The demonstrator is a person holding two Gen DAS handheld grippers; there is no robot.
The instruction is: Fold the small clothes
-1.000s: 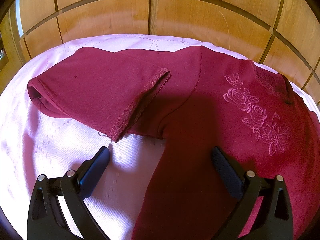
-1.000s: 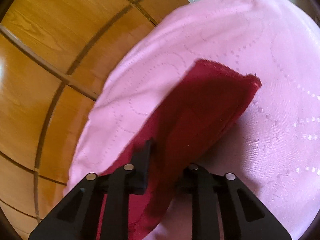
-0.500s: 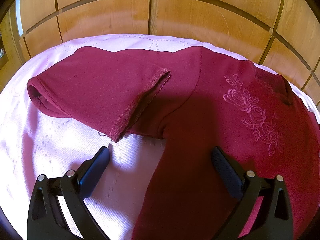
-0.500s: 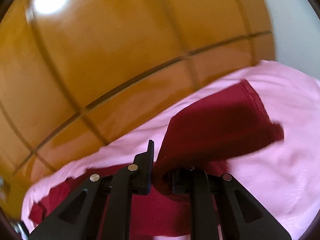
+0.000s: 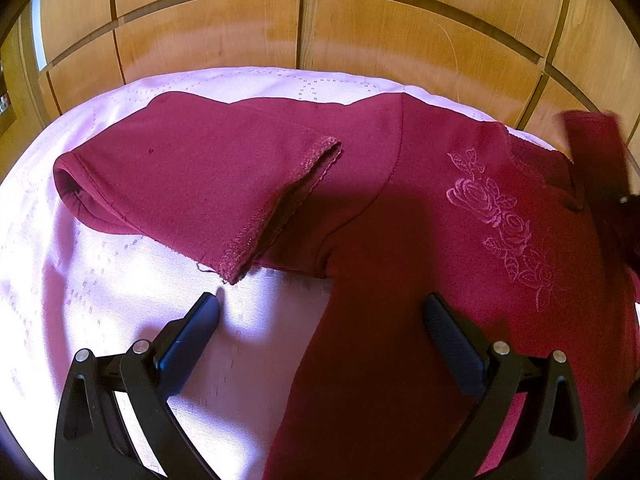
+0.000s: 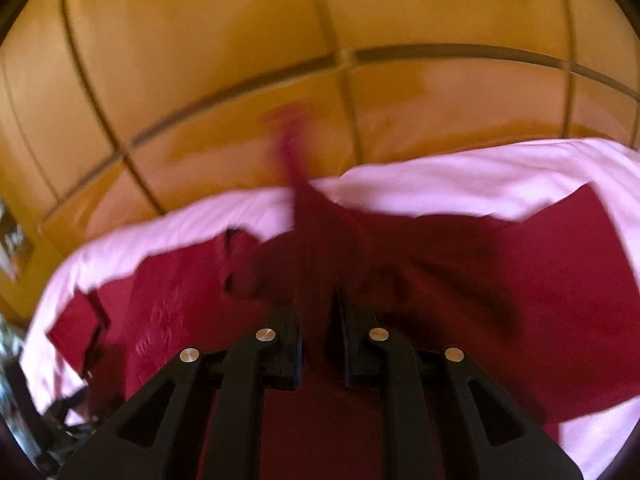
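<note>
We fold the second sleeve [image 6: 560, 248] inward: our right gripper [image 6: 316, 312] pinches the maroon shirt [image 5: 400, 208], left gripper [image 5: 320, 320] gapes empty at bottom centre. Next, lay it flat.

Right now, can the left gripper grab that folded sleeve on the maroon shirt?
Probably yes. The left gripper hangs open just short of the folded sleeve, whose hem corner lies close ahead on the pink cloth, nothing between.
</note>
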